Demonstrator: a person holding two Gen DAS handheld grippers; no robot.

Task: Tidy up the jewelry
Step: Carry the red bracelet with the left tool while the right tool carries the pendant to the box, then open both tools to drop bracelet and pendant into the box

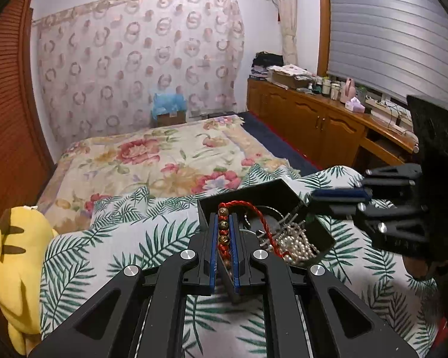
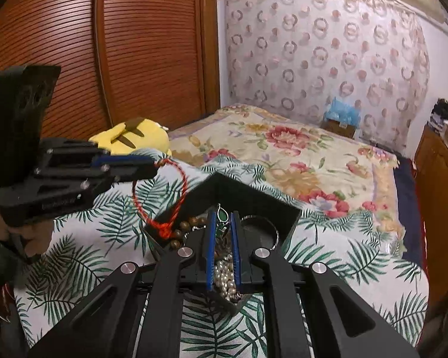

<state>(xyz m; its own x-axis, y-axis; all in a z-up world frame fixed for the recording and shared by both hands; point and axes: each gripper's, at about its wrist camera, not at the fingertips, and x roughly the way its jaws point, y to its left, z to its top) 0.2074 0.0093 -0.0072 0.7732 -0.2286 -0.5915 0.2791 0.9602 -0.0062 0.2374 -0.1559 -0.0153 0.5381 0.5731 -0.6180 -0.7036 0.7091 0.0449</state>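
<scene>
A black box [image 1: 254, 192] [image 2: 239, 191] sits on a leaf-print cover and holds a pile of pearls [image 1: 295, 244] [image 2: 224, 271], a silver bangle [image 2: 262, 223] and brown beads [image 2: 182, 226]. My left gripper [image 1: 224, 216] [image 2: 153, 165] is shut on a red-cord bracelet with gold-brown beads [image 1: 224, 229]. The bracelet's red cord [image 2: 164, 208] hangs in a loop down to the box's near corner. My right gripper [image 2: 223, 213] [image 1: 313, 195] is shut on a green pendant [image 2: 222, 216] above the box, with a thin chain trailing down into it.
A yellow plush toy [image 1: 15, 253] [image 2: 134, 137] lies to the left of the leaf-print cover [image 1: 128, 238]. Beyond is a floral bedspread [image 1: 164, 155]. A wooden cabinet [image 1: 313, 125] with clutter runs along the right, and a louvred wardrobe [image 2: 74, 44] stands on the left.
</scene>
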